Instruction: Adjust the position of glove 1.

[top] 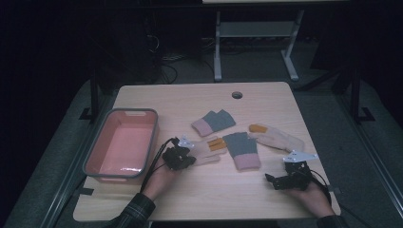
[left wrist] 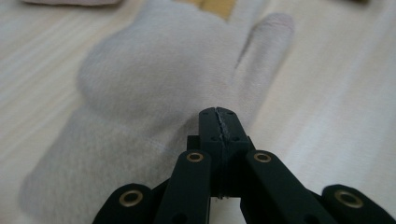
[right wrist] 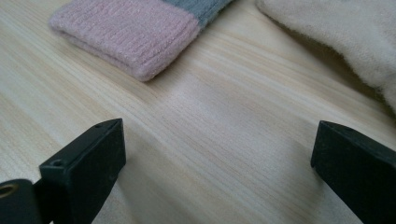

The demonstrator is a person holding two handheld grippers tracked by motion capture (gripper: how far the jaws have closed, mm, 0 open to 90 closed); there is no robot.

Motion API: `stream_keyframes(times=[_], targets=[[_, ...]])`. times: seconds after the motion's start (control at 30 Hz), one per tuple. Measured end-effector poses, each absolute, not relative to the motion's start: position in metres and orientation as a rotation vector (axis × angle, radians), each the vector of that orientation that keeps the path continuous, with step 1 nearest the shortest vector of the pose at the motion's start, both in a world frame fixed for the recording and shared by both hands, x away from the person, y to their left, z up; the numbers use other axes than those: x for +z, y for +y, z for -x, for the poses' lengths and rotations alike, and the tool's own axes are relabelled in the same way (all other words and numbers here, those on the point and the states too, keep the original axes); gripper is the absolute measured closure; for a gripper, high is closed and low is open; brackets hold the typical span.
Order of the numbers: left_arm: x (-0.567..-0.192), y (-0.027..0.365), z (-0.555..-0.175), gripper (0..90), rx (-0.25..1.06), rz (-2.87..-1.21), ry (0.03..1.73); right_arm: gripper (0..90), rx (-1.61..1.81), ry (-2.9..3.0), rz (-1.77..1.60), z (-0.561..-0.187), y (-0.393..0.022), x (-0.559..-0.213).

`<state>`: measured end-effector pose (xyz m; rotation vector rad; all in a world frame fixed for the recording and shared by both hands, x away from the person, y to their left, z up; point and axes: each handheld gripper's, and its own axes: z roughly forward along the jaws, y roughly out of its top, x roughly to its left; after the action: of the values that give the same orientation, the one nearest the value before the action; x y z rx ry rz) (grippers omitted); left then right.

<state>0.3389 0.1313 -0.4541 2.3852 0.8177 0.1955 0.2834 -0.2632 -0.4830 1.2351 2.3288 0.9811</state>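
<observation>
A beige glove (top: 207, 153) with an orange patch lies left of centre on the table. My left gripper (top: 180, 156) sits at its cuff end. In the left gripper view the jaws are pressed together at the edge of the beige glove (left wrist: 159, 79), with a crease of fabric running into them. A grey glove with a pink cuff (top: 243, 149) lies in the middle, its pink cuff (right wrist: 126, 32) just ahead of my right gripper (top: 280, 180). That gripper stands open and low over bare wood near the front right, with nothing between its fingers (right wrist: 86, 163).
A pink tub with a grey rim (top: 95, 156) stands at the table's left edge, beside the left hand. A second grey and pink glove (top: 214, 121) and a second beige glove (top: 278, 137) lie farther back. A cable hole (top: 237, 94) is near the far edge.
</observation>
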Motion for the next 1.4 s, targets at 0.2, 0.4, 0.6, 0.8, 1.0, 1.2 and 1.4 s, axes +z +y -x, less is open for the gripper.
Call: stream_keyframes(times=[0.2,0.4,0.6,0.8,1.0,1.2,1.4], targets=[[-0.455,0.124,-0.327,89.7,0.122,-2.381,0.772,2.8,0.981,2.329,-1.235,-0.283,-0.263,-0.483],[-0.452,0.121,-0.323,89.6,0.09,-2.382,0.741,2.8,0.981,2.329,-1.235,-0.283,-0.263,-0.483],[-0.438,0.129,-0.327,89.6,0.131,-2.333,0.749,2.8,0.981,2.329,-1.236,-0.283,-0.263,-0.483],[-0.43,0.141,-0.337,89.6,0.288,-2.275,0.859,2.8,0.981,2.329,-1.235,-0.283,-0.263,-0.483],[-0.429,0.145,-0.348,89.6,0.384,-2.236,0.946,2.8,0.981,2.329,-1.235,-0.283,-0.263,-0.483],[-0.439,0.141,-0.353,89.6,0.437,-2.305,0.992,2.8,0.981,2.329,-1.235,-0.283,-0.263,-0.483],[-0.447,0.139,-0.354,89.6,0.399,-2.332,1.016,2.8,0.981,2.329,-1.236,-0.283,-0.263,-0.483]])
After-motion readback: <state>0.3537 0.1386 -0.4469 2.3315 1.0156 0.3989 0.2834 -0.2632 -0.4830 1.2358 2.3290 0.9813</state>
